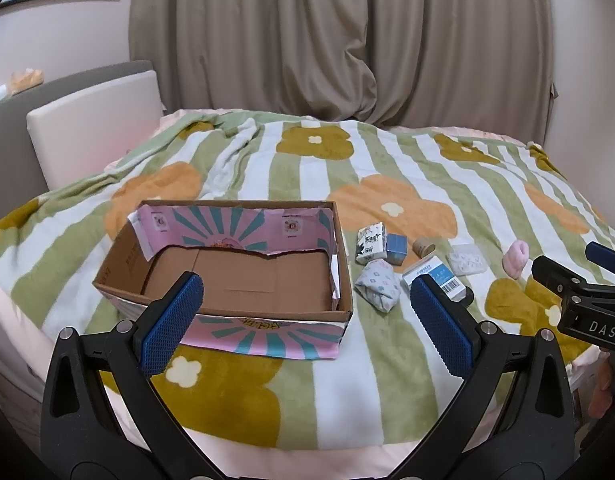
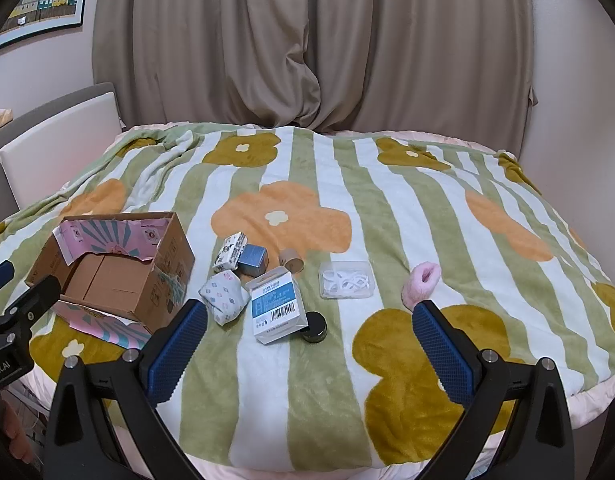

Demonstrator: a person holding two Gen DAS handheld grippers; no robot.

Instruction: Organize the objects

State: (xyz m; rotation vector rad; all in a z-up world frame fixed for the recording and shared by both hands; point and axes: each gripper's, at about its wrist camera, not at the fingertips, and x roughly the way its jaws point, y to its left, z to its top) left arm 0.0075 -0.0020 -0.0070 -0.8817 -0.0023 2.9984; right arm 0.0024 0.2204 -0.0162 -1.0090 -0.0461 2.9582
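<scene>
Beige curtains (image 2: 307, 44) across back wall, framed pic (image 2: 43, 0) top left, cream headboard (image 1: 95, 120), floral blanket (image 2: 387, 216) on bed.

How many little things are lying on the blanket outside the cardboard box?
8: patterned packet, blue cube, cardboard roll, sock bundle, blue-white box, dark jar partly behind it, clear case, pink scrunchie. Others could be hidden.

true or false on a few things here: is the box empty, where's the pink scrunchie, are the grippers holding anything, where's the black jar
1. The cardboard box holds nothing. True.
2. The pink scrunchie lies inside the box. False: it lies on the blanket, far from the box.
3. The left gripper and right gripper are both open and empty. True.
4. The black jar stands alone by the curtain. False: it sits against the blue-and-white carton.
</scene>
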